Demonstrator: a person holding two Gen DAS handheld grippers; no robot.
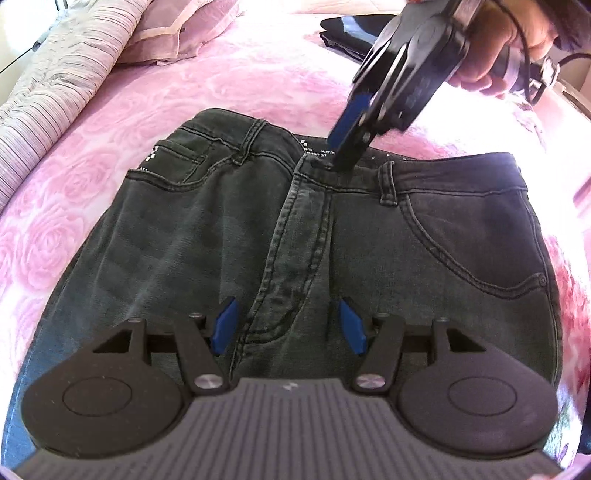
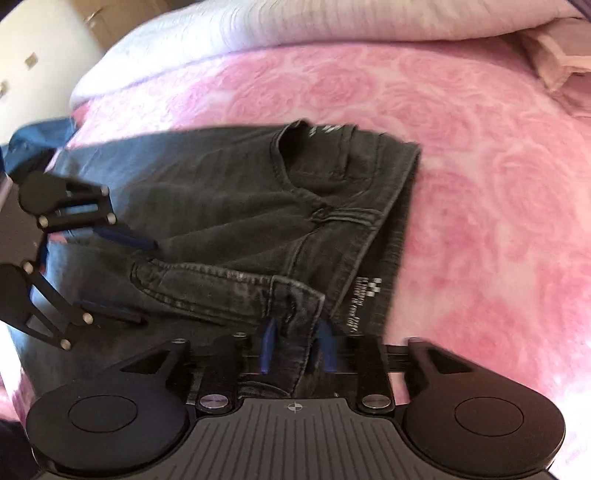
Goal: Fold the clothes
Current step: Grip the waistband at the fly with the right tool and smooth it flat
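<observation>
The right tongs (image 2: 295,349) are pinching the waistband at the fly of the dark jeans (image 1: 295,240), likely so that side can be lifted and folded over. The left tongs (image 1: 288,325) are hanging open just above the crotch, holding nothing, perhaps waiting to help. The jeans are lying flat in the middle of the pink bed (image 1: 92,229).

A pink rose-patterned bedspread (image 1: 92,206) is covering the bed, spreading across both views. A striped beige quilt (image 1: 48,110) is lying bunched at ten o'clock in the left wrist view, with a mauve pillow (image 1: 177,33) resting beside it at eleven. A folded dark garment (image 1: 347,37) is sitting at one o'clock.
</observation>
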